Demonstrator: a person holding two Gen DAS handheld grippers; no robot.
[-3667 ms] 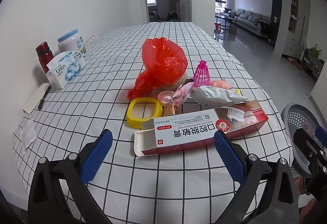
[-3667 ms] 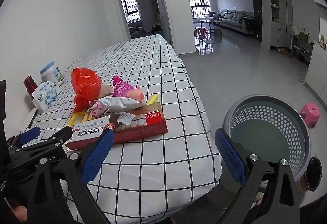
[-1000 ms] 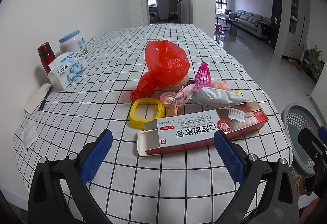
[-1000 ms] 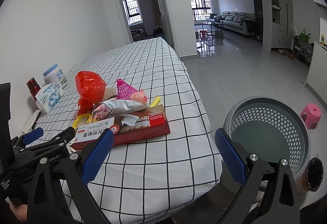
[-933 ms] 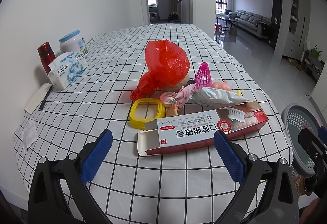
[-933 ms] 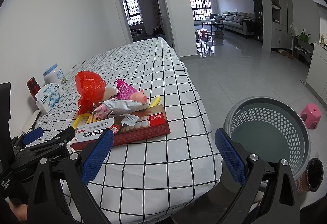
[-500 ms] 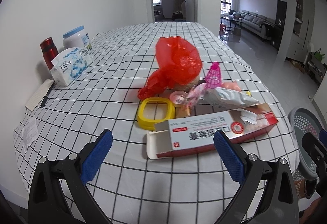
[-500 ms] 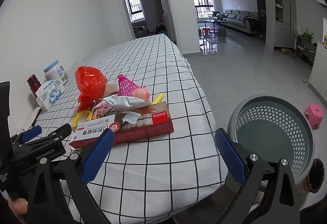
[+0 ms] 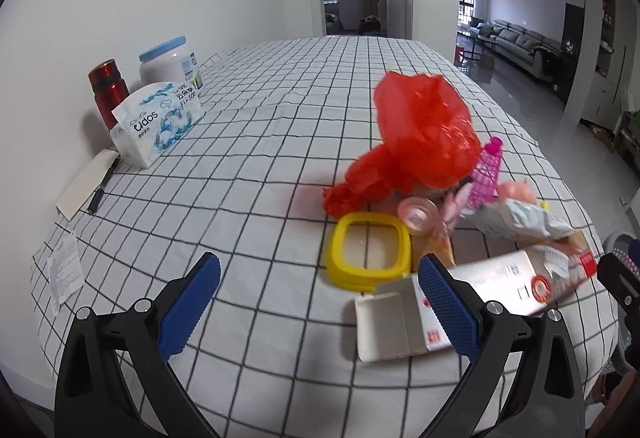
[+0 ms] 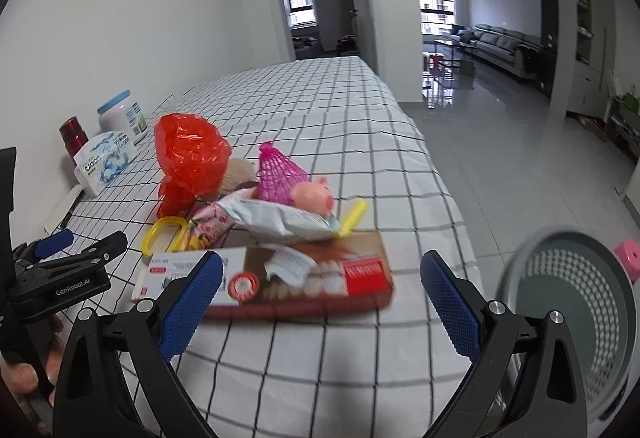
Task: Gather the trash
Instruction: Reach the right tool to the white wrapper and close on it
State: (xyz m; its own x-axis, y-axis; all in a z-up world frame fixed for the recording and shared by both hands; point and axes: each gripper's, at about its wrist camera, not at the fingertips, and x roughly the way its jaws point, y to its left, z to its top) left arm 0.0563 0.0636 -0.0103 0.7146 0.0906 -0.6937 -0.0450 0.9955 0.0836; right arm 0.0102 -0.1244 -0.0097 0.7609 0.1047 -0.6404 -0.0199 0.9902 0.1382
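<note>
A heap of trash lies on the checked tablecloth (image 9: 256,158): a red plastic bag (image 9: 424,134), a yellow ring (image 9: 370,254), a pink net (image 10: 278,176), a white wrapper (image 10: 280,218) and a long toothpaste box (image 10: 312,274), whose open end (image 9: 396,318) faces the left gripper. My left gripper (image 9: 318,304) is open, hovering low over the near cloth, its right finger in front of the box's open end. My right gripper (image 10: 320,298) is open, held above the table's near edge just short of the box.
A tissue pack (image 9: 158,118), white jar (image 9: 170,62), red flask (image 9: 108,90), a pen and papers line the wall side at left. A grey perforated bin (image 10: 576,314) stands on the floor off the table's right edge, beside a pink stool (image 10: 626,254).
Both grippers moved forward toward the heap, so the trash looms larger. The left view swung left, and the box now sits at its right. Both stay open.
</note>
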